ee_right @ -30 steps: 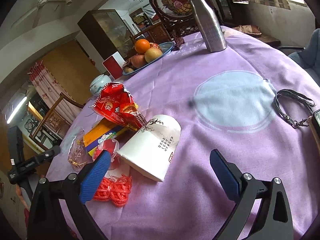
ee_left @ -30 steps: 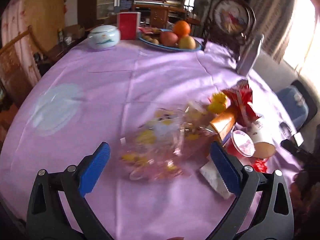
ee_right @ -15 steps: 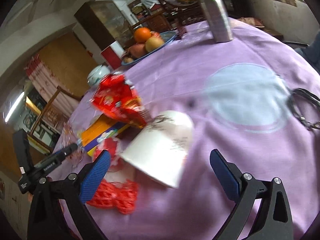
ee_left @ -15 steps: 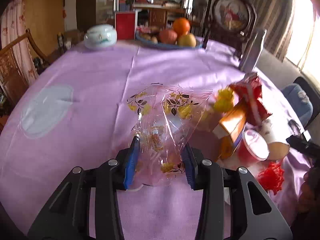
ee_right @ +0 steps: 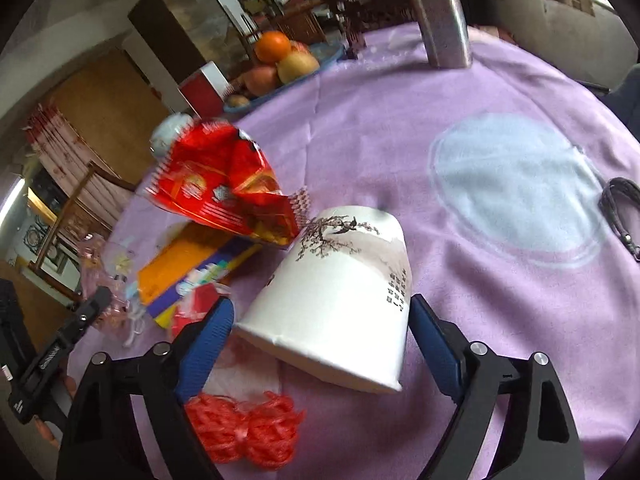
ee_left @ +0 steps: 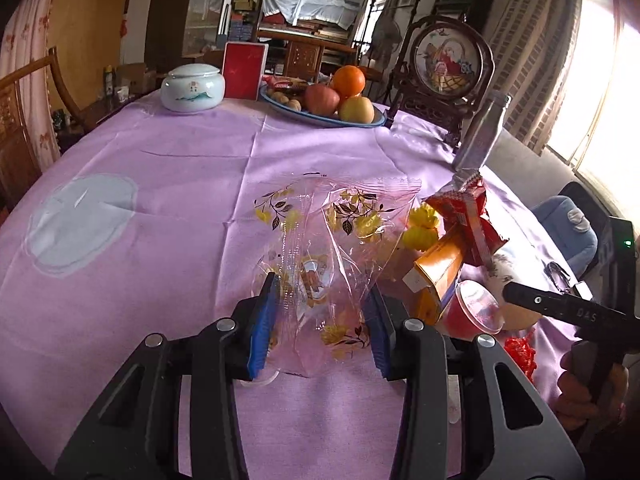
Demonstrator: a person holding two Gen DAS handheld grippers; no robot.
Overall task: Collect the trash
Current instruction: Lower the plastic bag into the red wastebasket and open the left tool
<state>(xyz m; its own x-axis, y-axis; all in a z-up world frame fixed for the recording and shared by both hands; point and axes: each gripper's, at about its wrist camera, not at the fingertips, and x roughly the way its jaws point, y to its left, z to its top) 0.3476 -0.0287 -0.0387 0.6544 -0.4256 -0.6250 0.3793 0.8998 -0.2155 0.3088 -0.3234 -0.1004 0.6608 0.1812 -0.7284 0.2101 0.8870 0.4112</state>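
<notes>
My left gripper [ee_left: 320, 316] is shut on a clear plastic bag [ee_left: 336, 240] printed with yellow flowers and holds it upright above the purple tablecloth. My right gripper [ee_right: 320, 332] has its blue pads on both sides of a white paper cup [ee_right: 340, 296] lying on its side, close to touching it. Beside the cup lie a red snack wrapper [ee_right: 224, 184], an orange box [ee_right: 192, 264], a red lidded cup [ee_left: 472, 312] and a red mesh net [ee_right: 248, 428].
A fruit plate [ee_left: 320, 108], a white lidded jar [ee_left: 193, 87], a red box [ee_left: 245, 65] and a framed picture stand [ee_left: 444, 64] sit at the far edge. A steel bottle [ee_right: 440, 12] stands beyond the cup. A dark strap [ee_right: 624, 208] lies at the right.
My left gripper closed on the plastic bag and lifted it off the table. My right gripper moved forward and narrowed around the white cup.
</notes>
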